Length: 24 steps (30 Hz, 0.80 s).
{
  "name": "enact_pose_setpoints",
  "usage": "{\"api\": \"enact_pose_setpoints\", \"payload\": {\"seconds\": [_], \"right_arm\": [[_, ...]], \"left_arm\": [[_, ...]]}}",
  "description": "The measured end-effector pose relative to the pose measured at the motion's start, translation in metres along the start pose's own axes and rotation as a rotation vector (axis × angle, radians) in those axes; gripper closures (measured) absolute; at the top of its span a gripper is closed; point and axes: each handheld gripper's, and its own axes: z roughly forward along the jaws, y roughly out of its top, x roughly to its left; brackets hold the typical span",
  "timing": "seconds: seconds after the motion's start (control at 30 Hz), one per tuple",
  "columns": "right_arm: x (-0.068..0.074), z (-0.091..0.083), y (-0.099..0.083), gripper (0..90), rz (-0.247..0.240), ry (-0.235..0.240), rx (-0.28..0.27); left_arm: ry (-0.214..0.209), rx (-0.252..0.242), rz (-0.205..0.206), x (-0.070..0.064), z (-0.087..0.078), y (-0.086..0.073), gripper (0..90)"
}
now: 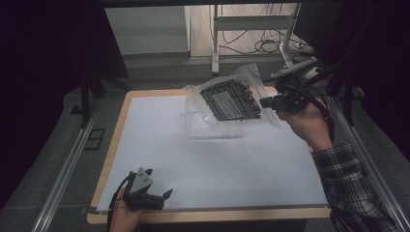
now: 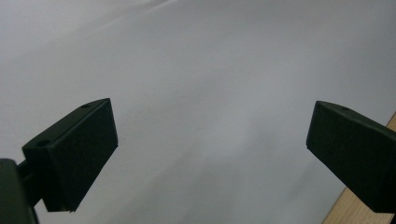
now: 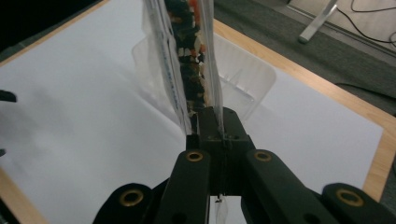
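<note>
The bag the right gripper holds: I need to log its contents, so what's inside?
Inside the clear bag lies a dark circuit board with a pale label and small components along one edge. Its underside is hidden. The right gripper pinches the bag's edge above a clear tray.

No legible text, labels or nos. anywhere.

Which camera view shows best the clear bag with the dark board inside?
The high view: there the bag faces the camera, held above the table by the right gripper. The right gripper view gives only its thin edge between shut jaws. The left gripper view looks at white table surface.
</note>
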Motion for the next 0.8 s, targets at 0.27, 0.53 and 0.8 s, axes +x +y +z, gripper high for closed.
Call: {"api": "enact_pose_setpoints", "payload": {"seconds": [0.27, 0.53, 0.8], "right_arm": [[0.002, 0.021, 0.028, 89.5, -0.031, -0.075, 0.067], [0.006, 0.047, 0.048, 89.4, -0.041, -0.145, 0.144], [0.010, 0.057, 0.059, 89.4, -0.058, -0.197, 0.191]], "left_arm": [[-0.006, -0.007, -0.002, 0.000, 0.000, 0.000, 1.5], [-0.013, -0.007, 0.001, -0.001, 0.000, 0.000, 1.5], [-0.018, -0.007, 0.004, -0.001, 0.000, 0.000, 1.6]]}}
